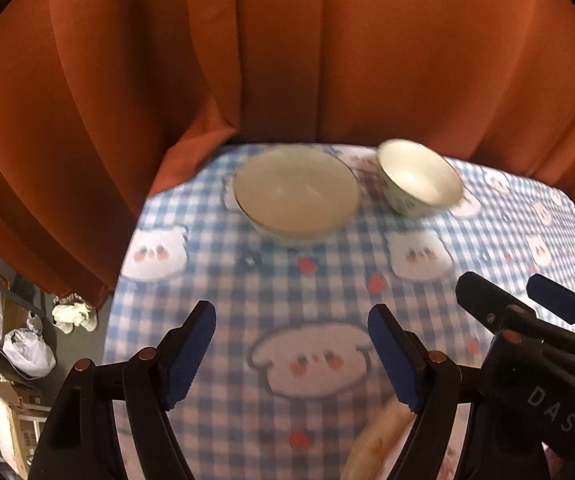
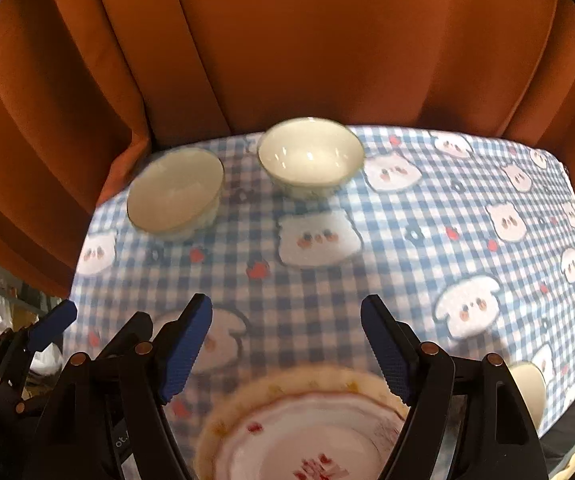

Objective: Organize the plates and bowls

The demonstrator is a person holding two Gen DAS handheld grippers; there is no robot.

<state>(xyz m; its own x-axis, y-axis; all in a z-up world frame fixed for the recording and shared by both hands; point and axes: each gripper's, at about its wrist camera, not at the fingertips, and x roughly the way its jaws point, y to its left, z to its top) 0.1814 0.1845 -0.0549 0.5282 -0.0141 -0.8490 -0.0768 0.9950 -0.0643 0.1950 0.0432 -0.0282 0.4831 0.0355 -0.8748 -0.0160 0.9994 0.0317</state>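
Two pale glazed bowls sit near the far edge of the table (image 2: 427,264), which is covered in a blue checked cloth with cartoon animal faces: the wider bowl (image 2: 175,194) toward the far left corner, the deeper bowl (image 2: 310,156) just beside it to the right, the two apart and both upright and empty. A plate (image 2: 307,432) with a yellowish scalloped rim and red markings lies flat at the near edge, directly below the right gripper (image 2: 285,344). That gripper is released, its blue pads spread with nothing between them; the left gripper (image 1: 291,354) is equally wide and empty, hovering over bare cloth beside it. All three pieces look like glazed ceramic: rigid, fairly heavy for their size, slick under rubber pads and likely to chip or crack if dropped or knocked together. The bowls are best taken at the rim, one pad inside and one outside the wall. The plate, lying flat on soft cloth, probably needs a pinch on its raised rim. An orange curtain (image 2: 287,40) hangs behind the table.
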